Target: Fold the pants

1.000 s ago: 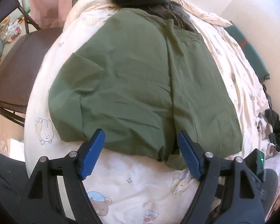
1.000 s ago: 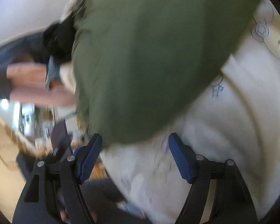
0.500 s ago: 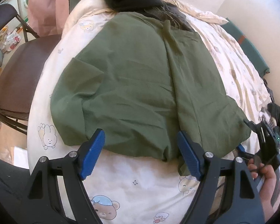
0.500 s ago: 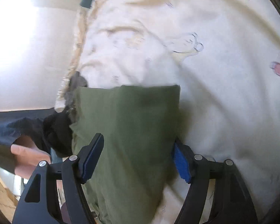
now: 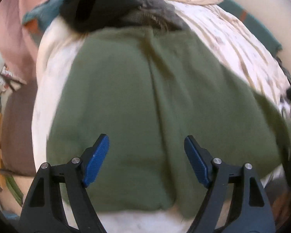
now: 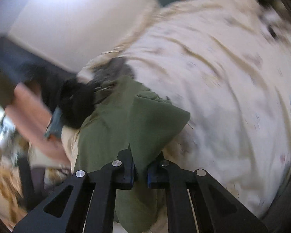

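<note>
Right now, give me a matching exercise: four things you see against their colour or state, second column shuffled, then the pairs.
Things:
1. left tool
2. right tool
3. pants
4. bedding

States:
A. green, spread on the bed
B. closing on a lifted fold of cloth
C. cream with small prints
D. open, nothing between its pads

Pairs: 1-D, 2-B, 3-A, 4-C

A bed (image 5: pixel 232 44) with a cream cartoon-print cover is filling the room, pale walls (image 6: pixel 73 25) are glowing in bright light, and a brown chair (image 5: pixel 15 128) is standing beside the bed, pink cloth (image 5: pixel 11 29) hanging behind it.
</note>
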Motion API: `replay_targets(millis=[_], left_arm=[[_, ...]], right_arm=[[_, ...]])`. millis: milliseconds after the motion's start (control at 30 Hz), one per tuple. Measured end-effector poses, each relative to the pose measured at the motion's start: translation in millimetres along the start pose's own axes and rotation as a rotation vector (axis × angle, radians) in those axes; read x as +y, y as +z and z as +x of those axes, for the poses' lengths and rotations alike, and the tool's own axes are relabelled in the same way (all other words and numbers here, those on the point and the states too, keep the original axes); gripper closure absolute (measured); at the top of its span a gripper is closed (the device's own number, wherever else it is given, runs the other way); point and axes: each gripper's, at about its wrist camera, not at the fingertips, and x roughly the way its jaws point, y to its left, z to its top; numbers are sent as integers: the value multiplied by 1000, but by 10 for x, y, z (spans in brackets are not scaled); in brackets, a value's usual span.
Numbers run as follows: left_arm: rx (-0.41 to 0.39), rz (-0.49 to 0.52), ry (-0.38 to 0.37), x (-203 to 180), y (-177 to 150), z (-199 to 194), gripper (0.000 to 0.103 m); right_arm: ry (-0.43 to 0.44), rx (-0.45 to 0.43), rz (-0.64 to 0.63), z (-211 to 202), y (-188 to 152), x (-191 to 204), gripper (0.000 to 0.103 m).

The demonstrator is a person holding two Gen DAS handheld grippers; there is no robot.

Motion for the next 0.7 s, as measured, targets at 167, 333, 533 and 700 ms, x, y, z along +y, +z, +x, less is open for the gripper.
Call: replay_targets(millis=[167, 333, 533, 700], left_arm=[[100, 43, -15, -459, 1017, 345, 17], [187, 179, 48, -1110, 1789, 875, 17], [271, 299, 140, -1732, 2040, 1602, 17], [355, 290, 195, -1952, 2061, 2189, 17]], right_arm=[[81, 13, -161, 62, -7, 353, 95], [150, 61, -308, 230, -27, 679, 95], [195, 85, -393, 374, -119, 873, 95], [198, 150, -380, 476, -174, 847, 95]])
